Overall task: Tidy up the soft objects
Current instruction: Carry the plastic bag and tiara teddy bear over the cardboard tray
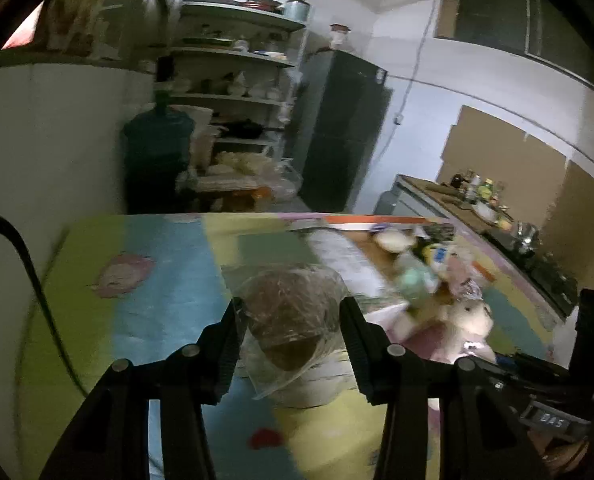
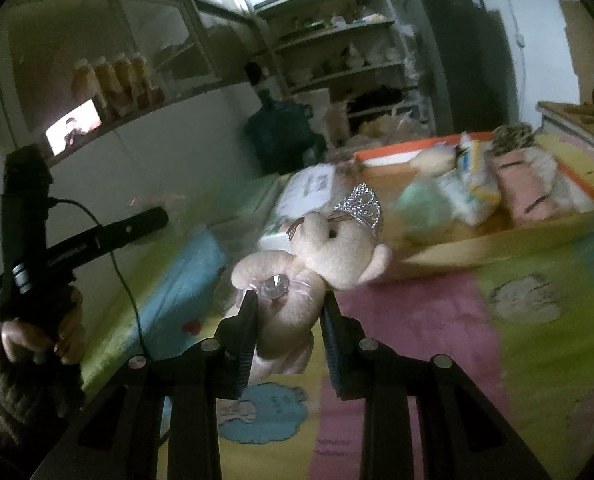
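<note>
Left gripper (image 1: pixel 291 320) up off the bright patchwork cloth (image 1: pixel 165 280), squeezing a brown round thing in a clear crinkly bag (image 1: pixel 293 316). Pads pressed on both sides of the bag, bottom of the bag hanging below the fingers (image 1: pixel 229 344). Too blurry to tell what the brown thing is.

To the right of that bag, across the cloth: an orange-edged tray (image 1: pixel 361 222) full of soft things, among them a green ball (image 1: pixel 415 280) and a cream round pillow (image 1: pixel 393 240).

Nearer than the tray, at the tray's front corner: a cream teddy bear (image 2: pixel 317 260) with a shiny silver crown (image 2: pixel 363 204) on its head. Right gripper (image 2: pixel 291 308) clamped on the bear's body, one finger on each side, head sticking out past the tips and tilted right. Bear lifted above the cloth, just in front of the tray.

Inside the tray, right of the bear's head: the green ball again, a white and yellow pack (image 2: pixel 473 184), a pink pouch (image 2: pixel 525 188).
</note>
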A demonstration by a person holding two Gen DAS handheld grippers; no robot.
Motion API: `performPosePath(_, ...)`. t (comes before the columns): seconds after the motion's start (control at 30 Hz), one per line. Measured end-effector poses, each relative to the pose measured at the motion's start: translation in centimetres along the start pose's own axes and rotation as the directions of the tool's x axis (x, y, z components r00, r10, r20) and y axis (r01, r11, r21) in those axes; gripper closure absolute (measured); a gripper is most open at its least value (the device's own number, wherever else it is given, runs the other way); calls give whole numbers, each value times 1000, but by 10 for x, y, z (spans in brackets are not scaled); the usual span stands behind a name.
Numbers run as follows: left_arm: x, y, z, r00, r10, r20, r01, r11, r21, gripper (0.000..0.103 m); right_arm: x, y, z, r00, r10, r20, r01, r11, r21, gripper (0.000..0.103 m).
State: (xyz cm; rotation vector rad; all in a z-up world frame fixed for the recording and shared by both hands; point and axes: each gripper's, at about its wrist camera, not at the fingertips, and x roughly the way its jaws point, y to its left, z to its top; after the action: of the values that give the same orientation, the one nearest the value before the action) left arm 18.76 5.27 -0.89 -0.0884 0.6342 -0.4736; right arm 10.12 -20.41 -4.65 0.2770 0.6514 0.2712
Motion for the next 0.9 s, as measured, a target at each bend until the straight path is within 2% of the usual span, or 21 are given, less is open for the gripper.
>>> performPosePath(0.37,29,-86,12,997,-68,-25,69,996,52,55,-36,-42,19,992,-102,79,105,994,-37,72)
performPosePath(0.63,56,-134,21,998,-59,-34,61,996,60,56,-47,-77,31,985,-141,98,149,986,-74,72)
performPosePath(0.9,88,-165,27,998,-48,-44,50,997,50,56,-51,-121,45,981,-165,99,173,982,-74,72)
